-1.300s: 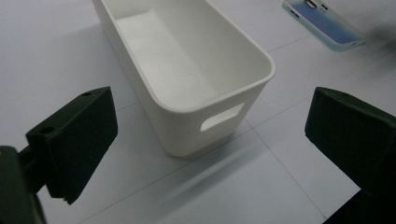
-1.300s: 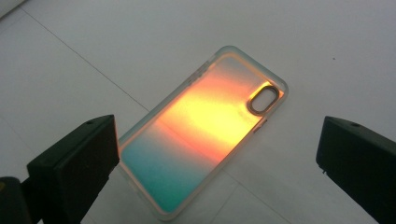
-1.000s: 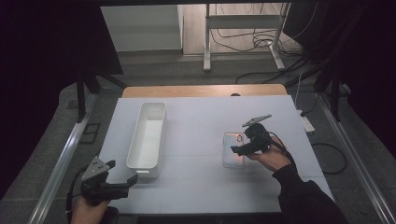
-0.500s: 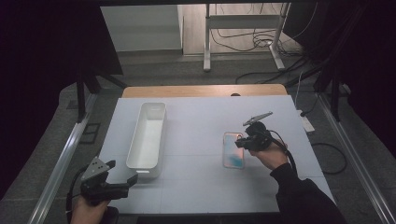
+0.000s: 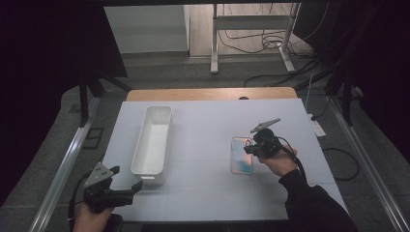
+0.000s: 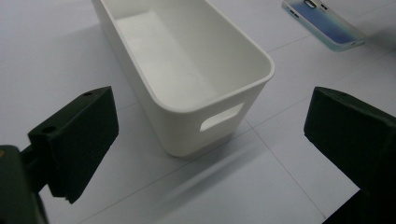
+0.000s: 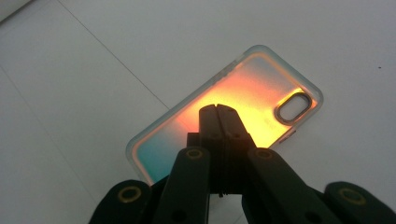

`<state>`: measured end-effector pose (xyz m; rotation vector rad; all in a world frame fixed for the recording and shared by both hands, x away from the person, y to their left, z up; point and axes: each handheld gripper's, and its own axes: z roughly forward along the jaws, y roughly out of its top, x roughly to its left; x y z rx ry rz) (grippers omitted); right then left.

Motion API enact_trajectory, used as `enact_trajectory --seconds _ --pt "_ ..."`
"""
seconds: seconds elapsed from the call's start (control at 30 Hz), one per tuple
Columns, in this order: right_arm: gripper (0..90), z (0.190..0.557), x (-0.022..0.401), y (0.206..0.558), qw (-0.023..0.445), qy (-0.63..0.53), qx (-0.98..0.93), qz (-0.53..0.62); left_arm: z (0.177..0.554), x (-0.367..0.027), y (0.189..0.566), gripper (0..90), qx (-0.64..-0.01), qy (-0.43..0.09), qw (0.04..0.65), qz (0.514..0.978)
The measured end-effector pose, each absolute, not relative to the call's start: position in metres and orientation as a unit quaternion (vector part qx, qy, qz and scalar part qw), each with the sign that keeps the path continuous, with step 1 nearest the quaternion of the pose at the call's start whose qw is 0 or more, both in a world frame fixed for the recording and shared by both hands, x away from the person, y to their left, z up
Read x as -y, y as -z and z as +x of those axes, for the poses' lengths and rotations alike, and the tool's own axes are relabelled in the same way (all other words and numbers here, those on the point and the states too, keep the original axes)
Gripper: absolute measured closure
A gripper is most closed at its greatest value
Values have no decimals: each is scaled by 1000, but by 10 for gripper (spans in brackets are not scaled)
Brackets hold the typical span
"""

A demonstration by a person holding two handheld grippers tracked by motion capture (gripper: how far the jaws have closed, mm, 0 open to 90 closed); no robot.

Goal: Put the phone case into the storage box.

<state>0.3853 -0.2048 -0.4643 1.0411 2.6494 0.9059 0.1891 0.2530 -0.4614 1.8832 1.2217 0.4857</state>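
Iridescent rounded phone case point(image 7: 224, 109) lies flat beneath closed tongs point(image 7: 218, 108).

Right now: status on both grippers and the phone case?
Left gripper open, short of the white bin. Right gripper shut, jaws just closed, tips over the phone case, nothing between them. Nothing blocking.

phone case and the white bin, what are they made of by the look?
Phone case: likely soft clear plastic or silicone, with a translucent frosted rim and an iridescent orange-to-teal back, glossy. White bin: likely rigid moulded plastic with a smooth satin finish, judging by its rounded corners, thin even walls and cut-out handle slot.
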Motion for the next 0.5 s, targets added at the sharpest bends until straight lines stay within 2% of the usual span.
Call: enact_trajectory --seconds 0.5 --pt "894 384 204 484 64 -274 -896 343 189 -254 461 41 -486 -192 412 747"
